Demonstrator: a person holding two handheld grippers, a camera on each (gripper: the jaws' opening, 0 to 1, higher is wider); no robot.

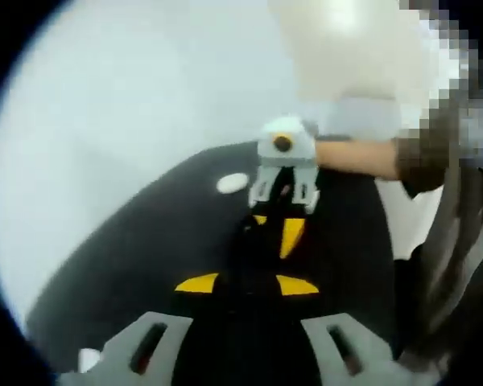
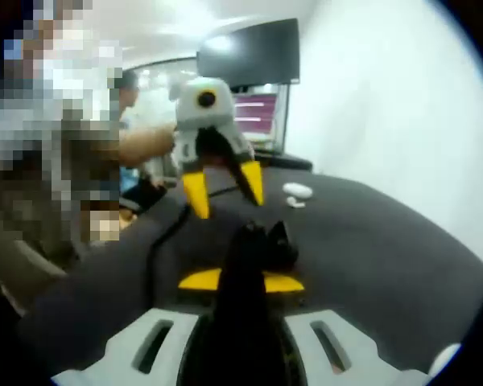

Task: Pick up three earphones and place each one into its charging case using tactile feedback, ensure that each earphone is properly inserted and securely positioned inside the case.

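So here's where I'm at: both grippers are up over the black tabletop (image 2: 402,265), facing each other, nothing picked up that I can confirm.

My left gripper (image 2: 224,189) has its yellow tips spread apart with nothing between them, so it's released. My right gripper (image 2: 241,281) is harder to call. There's a dark blurry lump sitting right between its tips, and from the left gripper view the right gripper (image 1: 275,225) looks dark in the middle too. I honestly cannot tell whether it's clenched on something or just loose.

The white charging case (image 2: 298,190) lies on the tabletop ahead of my right gripper and off to its right, just past the left gripper. A small white earphone (image 2: 294,203) sits just beside the case on the near side. From the left gripper view, the case (image 1: 232,183) is ahead and a bit left, next to the right gripper.

What worries me:
- The earphone is tiny and smooth, so a pinch that's slightly off-centre could squirt it away across the tabletop.
- It's so close to the case that a tip coming down could shove the case instead.
- The two grippers are close together, so they could knock tips while reaching in.

Writing-wise, nothing is readable. There's a monitor (image 2: 249,52) behind the tabletop with a pinkish screen, way too blurred to read.
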